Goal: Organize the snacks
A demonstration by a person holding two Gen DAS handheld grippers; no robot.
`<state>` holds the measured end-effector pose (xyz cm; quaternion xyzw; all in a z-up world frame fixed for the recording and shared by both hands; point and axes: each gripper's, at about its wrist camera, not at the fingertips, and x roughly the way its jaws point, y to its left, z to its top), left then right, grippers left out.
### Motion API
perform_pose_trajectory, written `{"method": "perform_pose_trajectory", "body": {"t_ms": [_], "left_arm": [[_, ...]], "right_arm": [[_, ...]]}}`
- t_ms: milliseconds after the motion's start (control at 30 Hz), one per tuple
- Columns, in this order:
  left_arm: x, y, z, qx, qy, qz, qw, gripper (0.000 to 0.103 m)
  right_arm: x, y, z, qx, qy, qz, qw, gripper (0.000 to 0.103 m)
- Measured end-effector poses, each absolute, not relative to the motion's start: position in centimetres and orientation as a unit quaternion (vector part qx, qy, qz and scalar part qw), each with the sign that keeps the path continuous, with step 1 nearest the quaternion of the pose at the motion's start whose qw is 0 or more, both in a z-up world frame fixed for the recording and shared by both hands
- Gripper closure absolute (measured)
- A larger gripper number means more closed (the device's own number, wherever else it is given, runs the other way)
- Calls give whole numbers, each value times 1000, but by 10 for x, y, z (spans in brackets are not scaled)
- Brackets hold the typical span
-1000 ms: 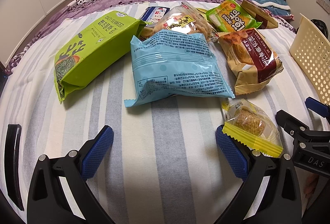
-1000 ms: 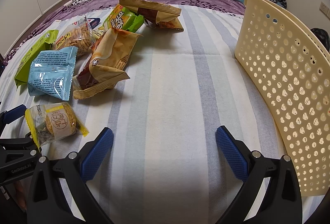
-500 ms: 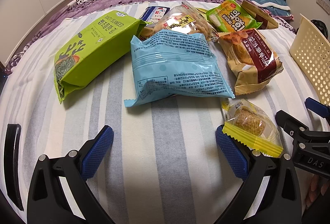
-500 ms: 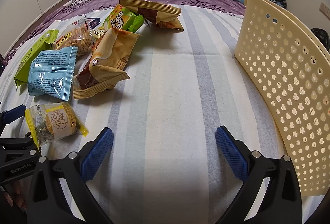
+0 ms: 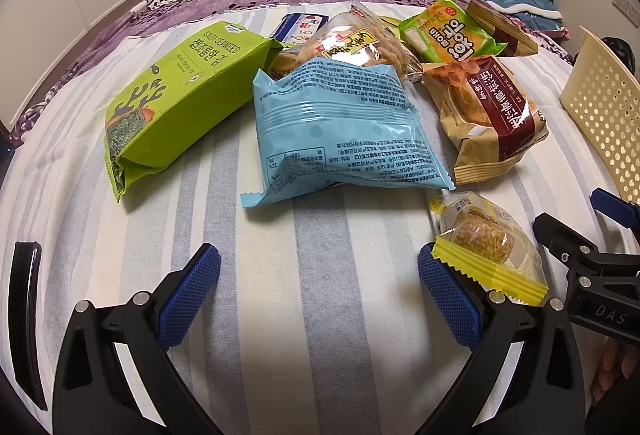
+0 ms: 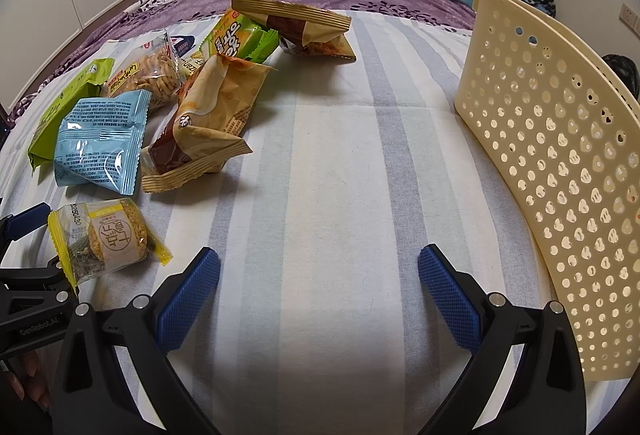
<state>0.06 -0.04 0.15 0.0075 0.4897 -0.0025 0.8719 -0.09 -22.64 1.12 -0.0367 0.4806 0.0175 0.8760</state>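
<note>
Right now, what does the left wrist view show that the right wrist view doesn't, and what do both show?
Only the left wrist view shows the whole green seaweed bag and the left claw, open over bare sheet. Only the right wrist view shows the long holed side of the cream basket, the right claw, also open, and the striped sheet between snacks and basket. Both show the blue bag, the brown bread bag and the small yellow-edged cake pack.

Green seaweed pack [image 5: 176, 95], lt-blue bag [image 5: 340, 139], cream basket [image 6: 560, 163], striped sheet [image 6: 340, 175].
</note>
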Motion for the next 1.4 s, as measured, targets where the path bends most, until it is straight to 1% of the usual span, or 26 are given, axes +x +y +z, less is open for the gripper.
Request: {"method": "perform_pose_trajectory", "body": {"t_ms": [567, 900, 1100, 1400], "left_arm": [[-7, 3, 4, 9, 490, 4, 871, 2], [-21, 26, 22, 20, 472, 12, 881, 2], [-7, 59, 34, 7, 468, 14, 884, 2], [33, 84, 37, 58, 469, -18, 881, 2]], "right_arm": [[-1, -226, 11, -36, 480, 18, 876, 5], [-5, -224, 18, -36, 475, 19, 879, 5], [-14, -215, 27, -40, 459, 47, 886, 5], [-26, -189, 40, -6, 455, 138, 880, 5]]}}
